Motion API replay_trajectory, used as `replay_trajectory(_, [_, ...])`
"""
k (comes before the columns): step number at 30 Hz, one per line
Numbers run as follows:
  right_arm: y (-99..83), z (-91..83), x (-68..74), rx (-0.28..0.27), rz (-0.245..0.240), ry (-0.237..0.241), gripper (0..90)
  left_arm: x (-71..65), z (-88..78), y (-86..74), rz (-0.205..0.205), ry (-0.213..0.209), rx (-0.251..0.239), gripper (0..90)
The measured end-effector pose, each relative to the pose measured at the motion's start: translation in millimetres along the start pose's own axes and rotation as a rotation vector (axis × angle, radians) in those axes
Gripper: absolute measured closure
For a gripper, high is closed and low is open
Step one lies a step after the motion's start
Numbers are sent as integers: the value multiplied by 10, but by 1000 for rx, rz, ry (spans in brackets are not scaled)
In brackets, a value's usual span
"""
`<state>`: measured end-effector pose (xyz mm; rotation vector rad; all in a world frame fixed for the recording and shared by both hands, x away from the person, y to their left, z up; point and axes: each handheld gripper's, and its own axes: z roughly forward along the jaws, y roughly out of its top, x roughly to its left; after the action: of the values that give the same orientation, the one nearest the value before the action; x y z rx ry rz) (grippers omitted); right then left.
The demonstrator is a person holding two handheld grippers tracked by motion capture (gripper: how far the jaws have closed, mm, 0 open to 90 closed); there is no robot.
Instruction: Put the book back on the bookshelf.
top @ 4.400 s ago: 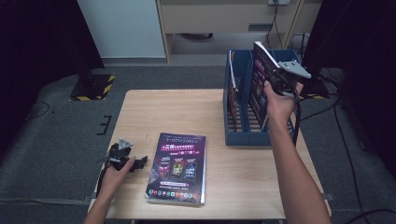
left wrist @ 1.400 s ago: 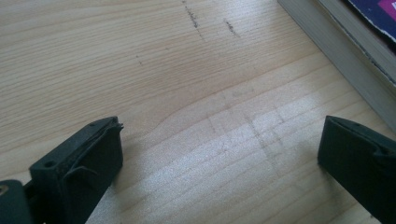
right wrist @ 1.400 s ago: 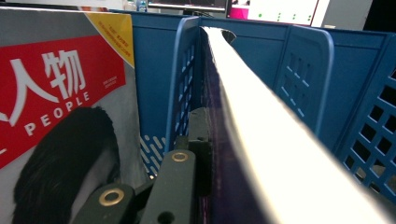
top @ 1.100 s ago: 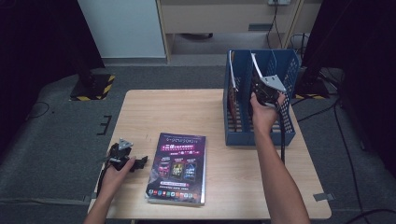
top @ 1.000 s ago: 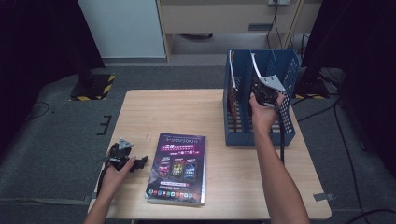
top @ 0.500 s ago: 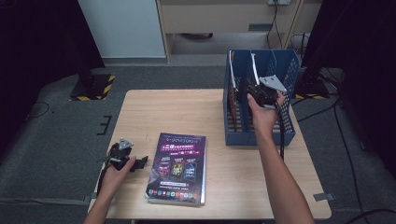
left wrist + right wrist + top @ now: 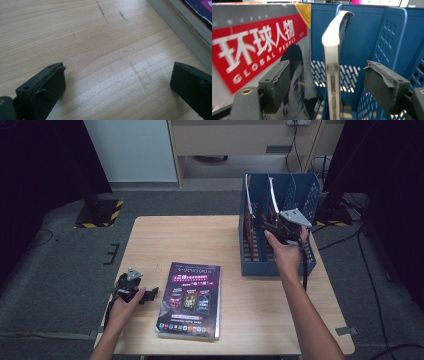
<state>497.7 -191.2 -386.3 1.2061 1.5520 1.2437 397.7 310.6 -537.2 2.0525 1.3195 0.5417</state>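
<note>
Right gripper [image 7: 274,226] hovers at the blue file rack [image 7: 255,265], and its jaws have just been opening: in the right gripper view they stand apart on either side of a thin magazine [image 7: 333,62] without pressing on it. That magazine stands on edge in a slot of the rack, bowed at its top, apparently released. Beside it in the rack stands another magazine with a red "Global People" cover [image 7: 259,50]. So one filing looks complete. Well in front of the rack, near the table's front edge, the stack of purple-covered magazines [image 7: 191,300] lies flat, waiting to be filed. Farther from the rack, just beside that stack, the left gripper [image 7: 150,292] rests on the wooden table [image 7: 175,240], jaws wide and empty.
</note>
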Motion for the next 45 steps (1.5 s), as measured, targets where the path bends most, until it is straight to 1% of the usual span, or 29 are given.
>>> replay_trajectory(3, [-82,-109,20,27,9,37,172,-2,-1,0,-1,1,1,0])
replay_trajectory(7, [-134,-218,51,24,6,62,157,-1,1,1,-1,0,0,0])
replay_trajectory(10, [-206,-354,88,19,23,93,136,-1,1,1,-1,0,1,0])
replay_trajectory(11, [-286,-458,127,24,18,118,126,-1,2,2,-1,0,1,0])
replay_trajectory(14, [-353,-543,166,21,27,136,123,-2,1,2,-1,0,0,0])
replay_trajectory(16, [-426,-643,225,16,29,161,118,-2,2,2,-2,0,0,0])
replay_trajectory(17, [-509,-734,309,13,24,191,106,-3,0,2,-2,1,1,0])
replay_trajectory(18, [-509,-734,309,13,24,191,106,-3,0,2,-2,1,1,0])
replay_trajectory(20, [-608,-804,413,-7,43,227,104,-7,-6,0,-2,3,-1,0])
replay_trajectory(21, [-643,-812,471,13,32,257,96,-9,-11,-1,-1,3,-1,5])
replay_trajectory(22, [-674,-820,533,24,1,291,83,-11,-23,0,-1,4,-1,19])
replay_trajectory(23, [-707,-837,595,25,-12,314,94,-14,-45,6,-8,2,-6,50])
replay_trajectory(25, [-784,-862,695,34,-8,348,186,-33,-96,21,-9,-6,-24,49])
replay_trajectory(26, [-838,-867,747,53,-14,368,210,-47,-114,27,-8,-10,-33,55])
replay_trajectory(27, [-900,-868,811,76,-42,379,268,-84,-164,45,-9,-19,-52,71])
replay_trajectory(28, [-900,-868,811,76,-42,379,268,-84,-164,45,-9,-19,-52,76])
replay_trajectory(29, [-930,-869,849,94,-76,417,363,-131,-216,63,-14,-33,-75,82])
replay_trajectory(30, [-944,-875,862,94,-84,421,396,-156,-243,72,-19,-42,-81,86])
replay_trajectory(31, [-963,-877,873,98,-83,428,449,-183,-268,81,-20,-53,-90,90])
replay_trajectory(32, [-963,-877,873,98,-83,428,449,-183,-268,81,-20,-53,-90,107])
replay_trajectory(33, [-983,-879,882,107,-81,441,514,-214,-292,92,-19,-65,-107,107])
replay_trajectory(34, [-1002,-878,897,113,-90,456,539,-254,-322,114,-14,-75,-129,130])
replay_trajectory(35, [-1040,-871,937,135,-128,463,615,-309,-355,149,-11,-92,-153,168])
replay_trajectory(37, [-1055,-868,951,143,-141,472,638,-345,-362,167,-13,-104,-164,187])
replay_trajectory(41, [-1109,-827,999,175,-145,503,683,-464,-325,210,12,-153,-157,297])
replay_trajectory(42, [-1126,-817,1015,185,-149,508,679,-488,-305,212,17,-159,-150,318])
replay_trajectory(43, [-1157,-798,1055,208,-159,521,645,-521,-280,213,16,-168,-142,396])
replay_trajectory(44, [-1157,-798,1055,208,-159,521,645,-543,-261,212,17,-178,-131,396])
replay_trajectory(45, [-1165,-796,1074,214,-160,522,612,-561,-247,210,22,-181,-120,413])
